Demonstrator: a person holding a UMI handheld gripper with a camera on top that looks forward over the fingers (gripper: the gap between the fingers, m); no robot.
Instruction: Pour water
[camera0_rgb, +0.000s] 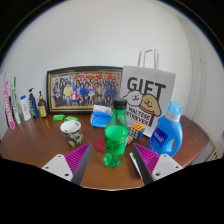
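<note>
Water not visible as such; presumably carried in the translucent green plastic bottle (116, 143) with a dark cap, standing upright between the two fingers of the claw (113, 163). Claw held fairly wide, pink pads (79, 159) flanking the bottle's lower half; a sliver of gap apparently showing at either side, so judged as around the bottle, not pressing on it, though contact at the base hidden. Bottle seemingly resting on the brown wooden surface (30, 145) on its own weight.

Just ahead and to the left of the claw: a small clear glass jar (72, 133) with something dark inside, upright and apart from the bottle; likely the receiving vessel, though not certain. Beyond the fingers: a white paper gift bag (147, 96) with a cartoon dog, a framed group photograph (84, 89) leaning at the wall, a blue box (101, 116) beside the bag. Ahead to the right: a blue detergent bottle (168, 132) with a pale cap. Far left: a row of upright tubes and small bottles (22, 104).

Progress, as judged: very early. Grasp not yet closed, bottle not lifted, nothing tilted, no liquid in motion. Remaining: closing on the bottle, lifting, carrying over the vessel, tipping, setting down. Cap apparently still on.
</note>
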